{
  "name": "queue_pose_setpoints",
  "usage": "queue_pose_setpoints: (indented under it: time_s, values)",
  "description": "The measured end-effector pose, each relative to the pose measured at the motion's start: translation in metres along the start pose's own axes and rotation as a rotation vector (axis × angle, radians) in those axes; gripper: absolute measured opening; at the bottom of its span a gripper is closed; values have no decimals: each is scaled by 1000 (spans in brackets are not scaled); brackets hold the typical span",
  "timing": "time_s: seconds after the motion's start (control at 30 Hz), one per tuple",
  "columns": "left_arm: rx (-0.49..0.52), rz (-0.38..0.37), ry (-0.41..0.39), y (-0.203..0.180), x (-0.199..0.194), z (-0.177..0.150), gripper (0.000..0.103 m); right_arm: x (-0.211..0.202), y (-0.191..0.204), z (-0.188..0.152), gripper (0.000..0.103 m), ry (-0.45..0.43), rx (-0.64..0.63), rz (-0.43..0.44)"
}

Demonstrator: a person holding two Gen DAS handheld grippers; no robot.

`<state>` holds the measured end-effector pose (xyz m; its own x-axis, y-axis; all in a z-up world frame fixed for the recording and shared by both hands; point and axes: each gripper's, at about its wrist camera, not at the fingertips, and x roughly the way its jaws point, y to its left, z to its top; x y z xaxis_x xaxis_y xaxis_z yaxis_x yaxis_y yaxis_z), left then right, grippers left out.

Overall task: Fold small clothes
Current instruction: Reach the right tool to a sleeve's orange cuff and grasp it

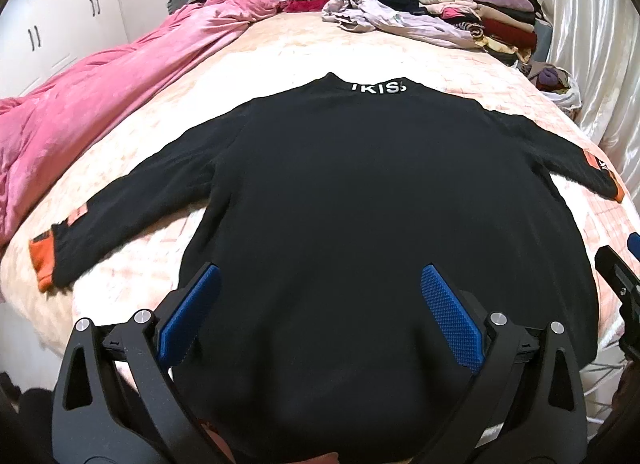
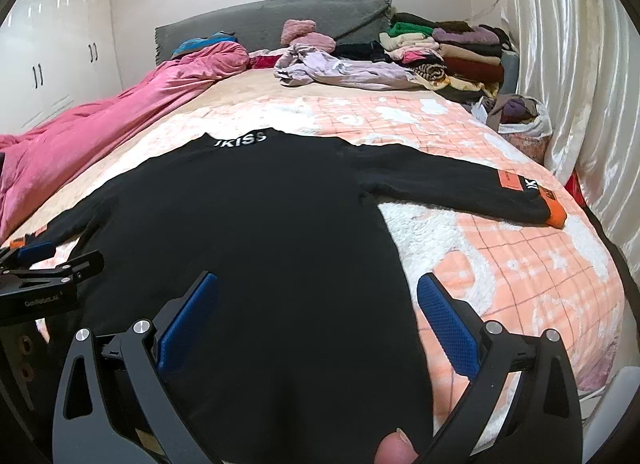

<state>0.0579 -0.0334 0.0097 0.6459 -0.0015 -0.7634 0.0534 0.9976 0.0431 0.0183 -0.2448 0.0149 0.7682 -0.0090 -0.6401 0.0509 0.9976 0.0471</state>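
White capital letters reading "JKISS" run across the collar [image 2: 239,139] of a black sweater [image 2: 256,232] spread flat on a bed; from the left wrist camera only "KIS" is legible. On the garment's sleeve [image 2: 460,187], white letters "IK" show beside an orange patch [image 2: 510,180] whose small print is too fine to read. The body of the left gripper [image 2: 28,260] carries small lettering that appears to read "GenRobot.AI".

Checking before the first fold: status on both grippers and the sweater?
Left gripper open, right gripper open, both empty. Black sweater spread flat on bed, sleeves out. Nothing lying on it.
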Motion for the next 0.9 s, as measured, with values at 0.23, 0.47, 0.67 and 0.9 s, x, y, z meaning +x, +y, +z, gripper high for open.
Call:
queue_pose_setpoints:
  time_s: [0.23, 0.47, 0.67, 0.9]
  values:
    - [10, 0, 10, -6, 24, 23, 94, 26, -35, 11, 99, 21, 38, -45]
    - [6, -26, 35, -9, 48, 43, 94, 51, -83, 23, 99, 43, 107, -116]
    - [8, -44, 46, -12, 68, 65, 94, 62, -125, 34, 99, 56, 161, -173]
    - [41, -44, 47, -21, 91, 90, 94, 67, -192, 49, 99, 51, 260, -249]
